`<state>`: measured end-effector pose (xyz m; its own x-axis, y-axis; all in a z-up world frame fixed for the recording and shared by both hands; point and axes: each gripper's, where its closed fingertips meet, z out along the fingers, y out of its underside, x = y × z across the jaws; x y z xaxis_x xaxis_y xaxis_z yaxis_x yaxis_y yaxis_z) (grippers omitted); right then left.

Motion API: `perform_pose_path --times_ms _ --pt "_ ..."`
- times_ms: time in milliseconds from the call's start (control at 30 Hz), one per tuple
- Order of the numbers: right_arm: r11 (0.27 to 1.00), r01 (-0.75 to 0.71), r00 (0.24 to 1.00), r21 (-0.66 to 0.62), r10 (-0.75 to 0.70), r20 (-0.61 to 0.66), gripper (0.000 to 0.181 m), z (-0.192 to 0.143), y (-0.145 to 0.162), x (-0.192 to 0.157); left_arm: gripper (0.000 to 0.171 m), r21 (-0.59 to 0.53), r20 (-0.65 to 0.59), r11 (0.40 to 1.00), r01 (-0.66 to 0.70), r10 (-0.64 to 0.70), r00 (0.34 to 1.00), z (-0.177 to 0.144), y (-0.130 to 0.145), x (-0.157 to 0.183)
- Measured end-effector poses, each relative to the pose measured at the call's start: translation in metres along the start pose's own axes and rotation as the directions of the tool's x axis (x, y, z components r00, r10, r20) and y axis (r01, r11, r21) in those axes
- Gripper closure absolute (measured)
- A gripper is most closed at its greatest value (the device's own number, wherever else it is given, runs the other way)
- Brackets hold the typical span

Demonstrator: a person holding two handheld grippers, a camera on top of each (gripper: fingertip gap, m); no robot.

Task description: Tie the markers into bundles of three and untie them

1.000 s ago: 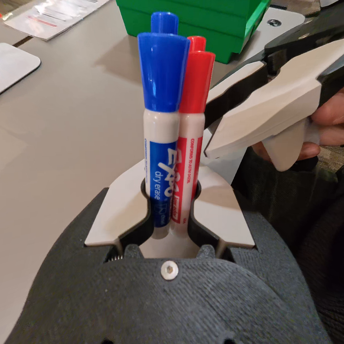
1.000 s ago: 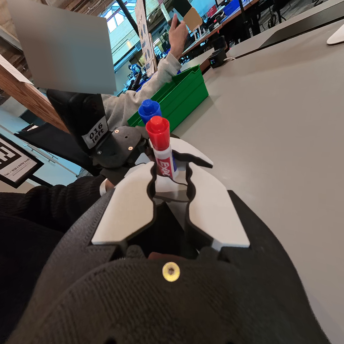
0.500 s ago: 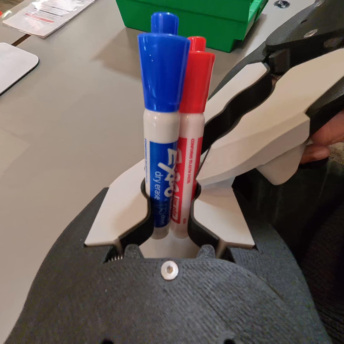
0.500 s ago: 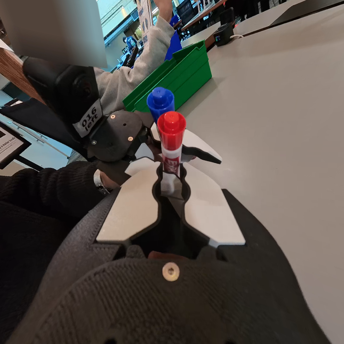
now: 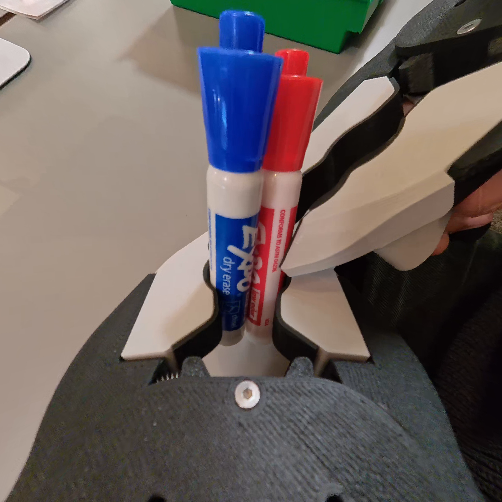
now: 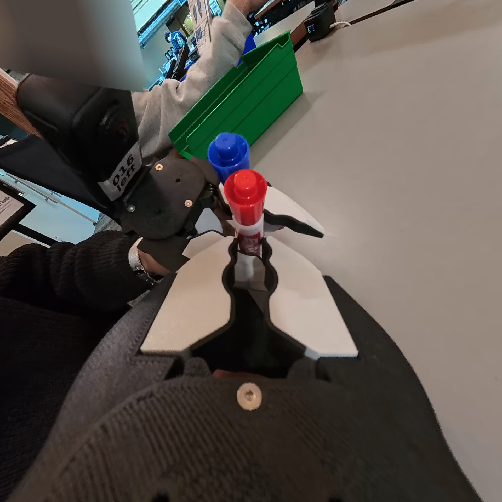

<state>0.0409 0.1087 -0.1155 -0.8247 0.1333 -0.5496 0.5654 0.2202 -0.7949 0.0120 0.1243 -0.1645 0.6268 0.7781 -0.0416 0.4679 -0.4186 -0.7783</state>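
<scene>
My left gripper (image 5: 244, 260) is shut on two upright dry-erase markers side by side: a blue marker (image 5: 239, 114) on the left and a red marker (image 5: 292, 122) on the right. My right gripper (image 6: 249, 241) comes in from the right, and its two fingertips (image 6: 209, 258) are closed around the red marker's white barrel (image 6: 248, 225), just below the cap. The blue marker (image 6: 229, 157) stands behind it. In the left wrist view the right gripper's near finger (image 5: 353, 217) overlaps the red marker above my left jaws.
A green plastic bin (image 5: 285, 24) stands on the grey table (image 5: 95, 163) just beyond the markers and also shows in the right wrist view (image 6: 244, 92). A white pad (image 5: 11, 62) lies at far left. A person's grey sleeve (image 6: 190, 70) is behind the bin. The left gripper's tips are roughly 5 cm from the right gripper's.
My right gripper has moved in towards the markers and its fingers have narrowed around the red marker's barrel. My left gripper has kept both markers and tilted a little towards the bin.
</scene>
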Motion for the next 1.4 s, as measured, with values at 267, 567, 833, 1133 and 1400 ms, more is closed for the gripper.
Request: perform_pose_path --times_ms 267,567,833,1133,1400 --pt "0.999 0.006 1.000 0.036 -0.007 0.023 0.163 -0.002 -0.005 -0.004 0.130 0.011 -0.013 1.000 0.006 -0.006 1.000 -0.004 -0.005 0.000" --pt "0.994 0.032 0.999 0.101 -0.031 -0.011 0.154 -0.014 -0.020 0.007 0.129 0.012 -0.025 0.997 0.077 -0.077 0.997 -0.013 -0.007 -0.007" --pt "0.983 0.100 0.995 0.152 -0.095 -0.042 0.157 -0.008 -0.047 0.027 0.129 -0.011 0.113 0.987 0.162 -0.160 0.981 -0.056 0.017 -0.035" --pt "0.936 0.352 0.919 0.016 -0.348 0.186 0.149 0.115 -0.092 -0.037 0.128 -0.058 0.363 0.897 0.439 -0.391 0.846 -0.201 0.126 -0.065" --pt "0.714 0.664 0.724 -0.224 -0.539 0.431 0.138 0.283 -0.102 -0.122 0.128 0.100 0.511 0.839 0.535 -0.505 0.696 -0.255 0.173 -0.069"
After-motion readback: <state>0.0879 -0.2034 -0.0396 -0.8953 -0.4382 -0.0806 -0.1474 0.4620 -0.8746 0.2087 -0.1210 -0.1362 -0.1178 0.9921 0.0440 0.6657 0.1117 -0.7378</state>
